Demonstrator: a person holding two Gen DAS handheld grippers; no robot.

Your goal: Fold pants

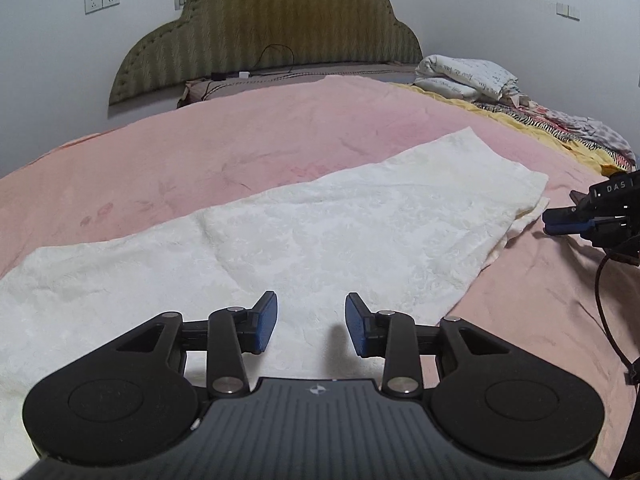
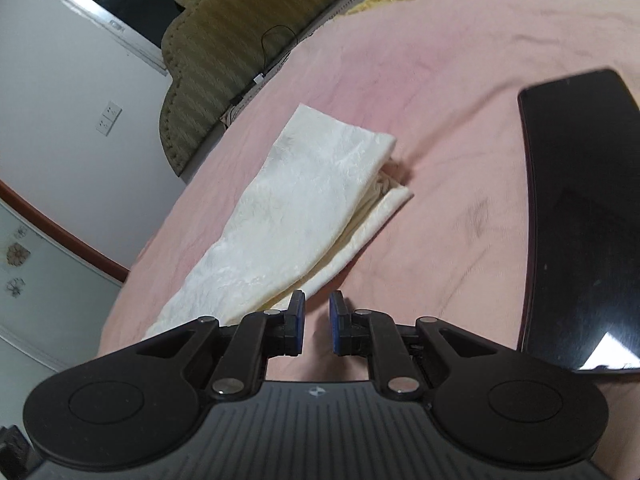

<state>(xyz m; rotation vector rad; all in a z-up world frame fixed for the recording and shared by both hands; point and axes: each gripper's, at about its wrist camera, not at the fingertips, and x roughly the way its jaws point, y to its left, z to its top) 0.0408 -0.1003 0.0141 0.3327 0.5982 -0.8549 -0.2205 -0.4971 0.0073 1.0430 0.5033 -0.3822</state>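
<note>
The cream-white pants (image 1: pixel 280 232) lie flat, folded lengthwise, on a pink bedspread (image 1: pixel 240 140). My left gripper (image 1: pixel 312 312) hovers over their near part, open, with nothing between its blue pads. In the right wrist view the pants (image 2: pixel 304 208) stretch away to the upper left, their layered end toward the right. My right gripper (image 2: pixel 317 312) sits just past their near right edge over bare bedspread (image 2: pixel 460 140). Its jaws are nearly together and hold nothing. The left wrist view shows the right gripper (image 1: pixel 548 222) beside the pants' far right corner.
A padded olive headboard (image 1: pixel 272 28) stands against the white wall. A folded printed quilt (image 1: pixel 464 76) and a yellow blanket (image 1: pixel 540 128) lie at the bed's far right. A glossy black board (image 2: pixel 580 220) rests on the bedspread to the right of my right gripper.
</note>
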